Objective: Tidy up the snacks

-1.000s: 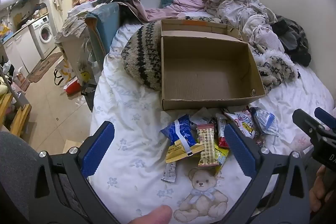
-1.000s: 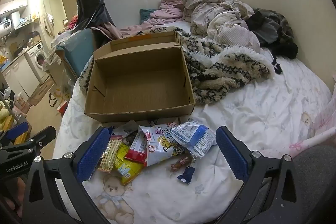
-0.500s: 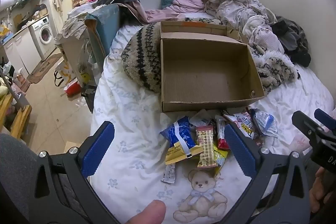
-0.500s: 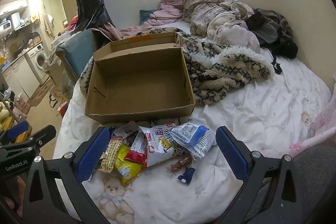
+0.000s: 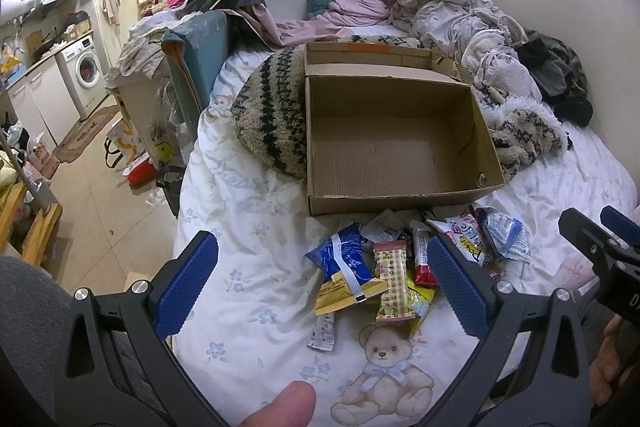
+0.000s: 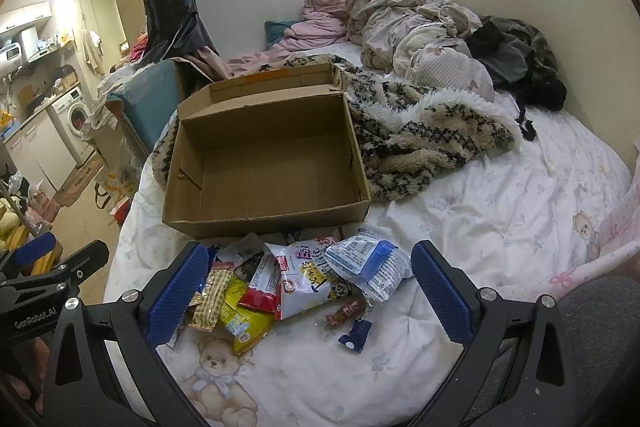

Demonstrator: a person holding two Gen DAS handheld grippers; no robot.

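The snacks [image 6: 288, 287] sit in a loose heap on the white bedsheet [image 6: 500, 219], right up against the near wall of the cardboard box [image 6: 264, 163], and the box itself is bare inside with its lid flap standing up at the far side. In the pile there's a blue packet [image 5: 346, 257] on the left edge, a checked bar [image 5: 391, 281] beside it, a red wrapper [image 6: 262, 285] and a yellow one [image 6: 242, 321] tucked underneath, a big white bag [image 6: 310, 279] with lettering in the middle, and a clear pouch [image 6: 370, 267] with a blue patch on the right. A small dark sachet [image 6: 354, 335] lies a little apart, nearer us. The left gripper [image 5: 320, 287] hangs above the left side of the heap, jaws spread wide, gripping nothing; a thumb [image 5: 286, 405] pokes in below it. The right gripper [image 6: 304, 293] hovers over the right side, also wide apart and empty-handed. A teddy bear print [image 6: 218, 379] shows on the sheet just below the pile. Behind the box a shaggy striped blanket [image 6: 424, 143] spreads out, with crumpled bedding [image 6: 412, 23] piled against the wall, and a washing machine [image 5: 84, 75] stands off to the left.
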